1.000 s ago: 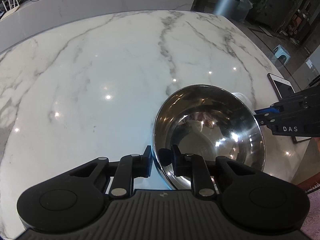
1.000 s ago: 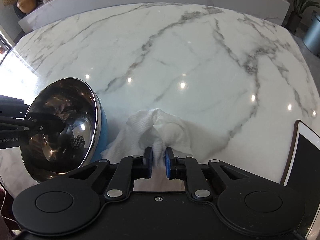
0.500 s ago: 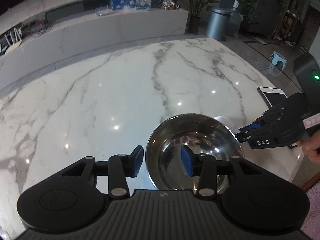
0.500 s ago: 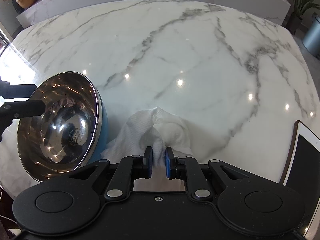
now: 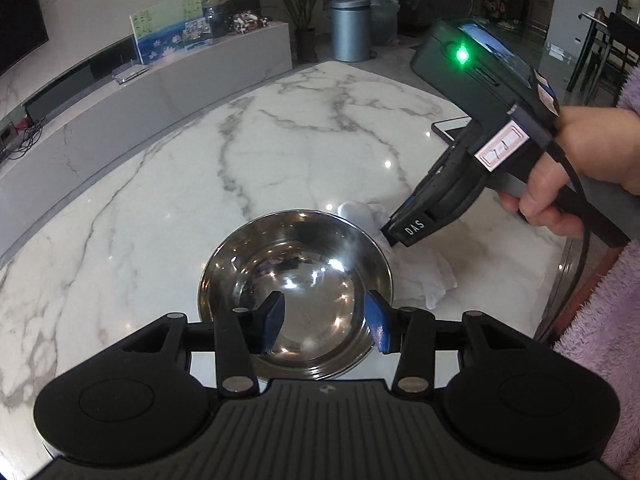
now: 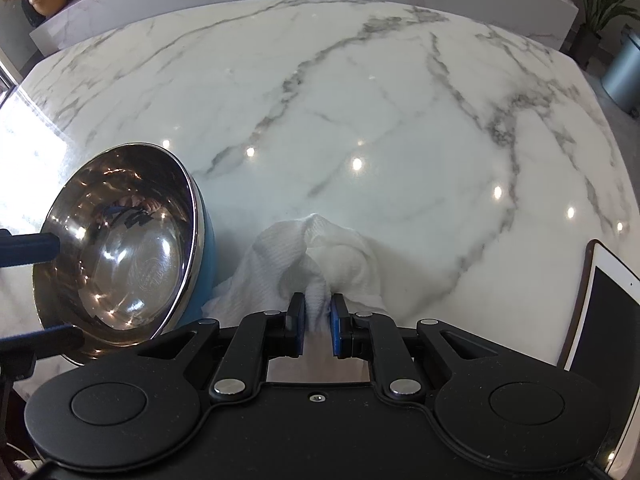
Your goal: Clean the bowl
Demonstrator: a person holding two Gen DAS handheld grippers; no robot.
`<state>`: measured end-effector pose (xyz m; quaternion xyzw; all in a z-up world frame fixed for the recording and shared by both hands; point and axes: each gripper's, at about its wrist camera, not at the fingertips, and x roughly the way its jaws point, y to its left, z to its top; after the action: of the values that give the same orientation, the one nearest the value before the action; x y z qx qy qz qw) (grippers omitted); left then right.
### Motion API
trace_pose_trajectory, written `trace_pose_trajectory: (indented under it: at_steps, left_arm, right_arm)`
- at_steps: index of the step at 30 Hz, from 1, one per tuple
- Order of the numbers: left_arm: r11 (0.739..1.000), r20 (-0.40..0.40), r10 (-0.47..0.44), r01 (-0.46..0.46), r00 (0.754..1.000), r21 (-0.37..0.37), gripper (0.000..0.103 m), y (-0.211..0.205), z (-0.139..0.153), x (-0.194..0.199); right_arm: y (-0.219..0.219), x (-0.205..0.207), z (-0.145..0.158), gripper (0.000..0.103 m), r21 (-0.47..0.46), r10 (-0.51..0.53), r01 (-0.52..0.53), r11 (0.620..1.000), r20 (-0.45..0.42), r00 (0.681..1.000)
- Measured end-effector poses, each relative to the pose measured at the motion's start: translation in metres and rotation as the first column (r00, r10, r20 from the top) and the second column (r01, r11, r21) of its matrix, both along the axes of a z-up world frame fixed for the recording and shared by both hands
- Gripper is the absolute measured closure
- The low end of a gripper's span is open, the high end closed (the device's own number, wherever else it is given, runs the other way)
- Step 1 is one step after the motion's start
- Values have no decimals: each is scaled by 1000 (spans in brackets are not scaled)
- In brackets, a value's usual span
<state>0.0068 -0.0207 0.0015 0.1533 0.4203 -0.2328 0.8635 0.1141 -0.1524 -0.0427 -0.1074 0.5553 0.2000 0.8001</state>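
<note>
Wipe not started yet. My right gripper [image 6: 316,322] is clamped on the white cloth [image 6: 320,256], bunched on the counter [image 6: 360,100] near its front edge. Left gripper [image 5: 324,322] is spread wide over the steel bowl [image 5: 296,280], not gripping. Next, I think: pinch the rim, then bring the cloth inside.

Lettering on right gripper [image 5: 390,236]: "DAS", white capitals on the black finger housing near the tip.
Sticker on right gripper body: white label [image 5: 500,149] with a red border and handwritten marks, possibly "71"; not certain.
Stamp inside bowl [image 6: 116,248]: faint circular engraving on the bottom, illegible.
</note>
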Motion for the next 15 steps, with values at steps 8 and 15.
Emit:
trace_pose_trajectory:
  at_steps: [8, 15]
  left_arm:
    - [996, 9, -72, 72, 997, 47, 54, -10, -15, -7]
    - [992, -4, -89, 89, 996, 87, 63, -18, -28, -5]
  right_arm:
    - [-4, 1, -1, 90, 26, -7, 7, 1000, -10, 1000]
    - [-5, 1, 0, 86, 24, 13, -13, 1000, -5, 1000]
